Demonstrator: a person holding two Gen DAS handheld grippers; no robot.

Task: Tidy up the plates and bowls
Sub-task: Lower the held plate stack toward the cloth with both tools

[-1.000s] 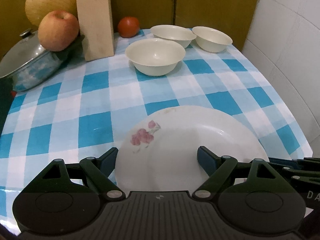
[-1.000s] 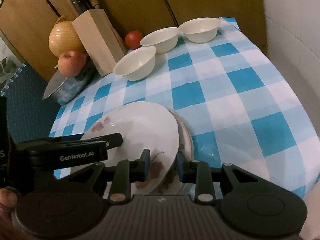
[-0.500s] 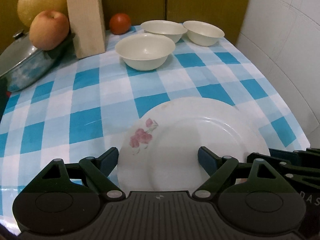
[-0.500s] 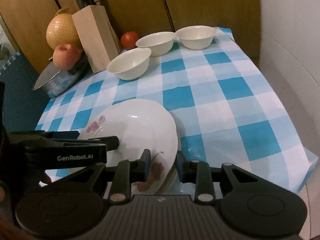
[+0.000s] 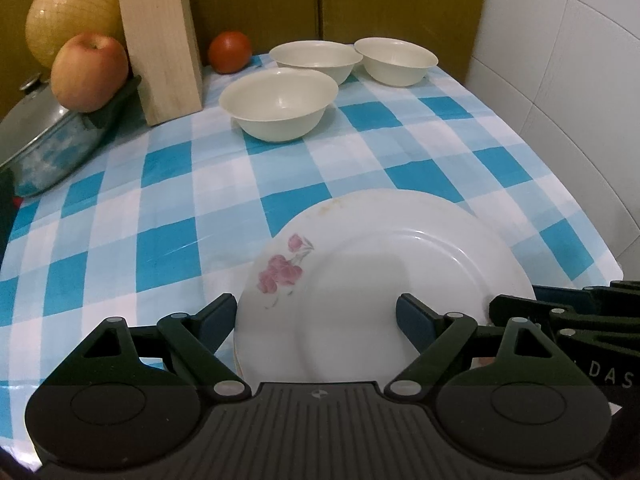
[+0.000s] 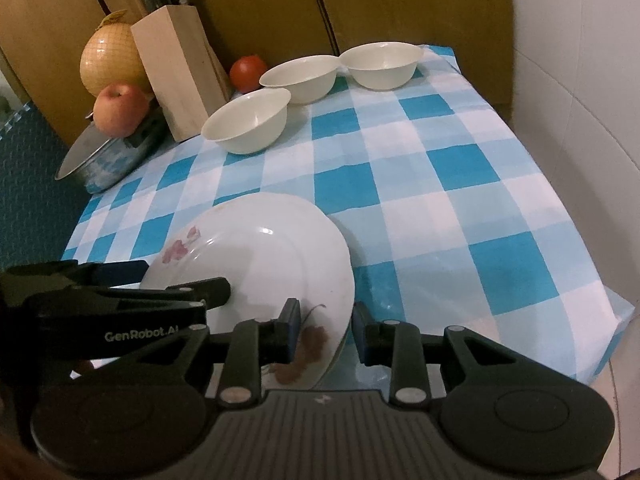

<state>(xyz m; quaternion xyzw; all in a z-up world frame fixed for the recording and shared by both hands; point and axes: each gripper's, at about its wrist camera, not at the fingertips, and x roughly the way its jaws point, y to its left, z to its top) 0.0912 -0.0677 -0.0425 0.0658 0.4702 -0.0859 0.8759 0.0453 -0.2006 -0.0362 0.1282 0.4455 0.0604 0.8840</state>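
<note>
Plate: a white round plate (image 5: pixel 384 280) with a raised rim lay near the front edge of the table. It carried a pink flower print near its left rim, a brownish print near its front rim in the right wrist view (image 6: pixel 256 264), and a faint yellow stain at its far edge.
Stack: a second rim edge showed just under the plate's front left side; the count of plates below could not be told.
Left gripper: the left gripper (image 5: pixel 316 316) stood wide open, one finger just outside the plate's left rim, the other over the plate's inner well. Contact could not be told.
Right gripper: the right gripper (image 6: pixel 326 330) straddled the plate's near right rim, its fingers partly closed and a gap visible on each side of the rim.
Bowls: three cream bowls (image 5: pixel 280 104) stood at the far end of the table, the rear two touching rim to rim.
Surface: blue and white checked tablecloth (image 5: pixel 160 184).
Other items: wooden knife block (image 6: pixel 176 76), apple (image 5: pixel 90 72) resting on a lidded steel pot (image 5: pixel 44 140), tomato (image 5: pixel 230 52), yellow netted pomelo (image 6: pixel 112 60).
</note>
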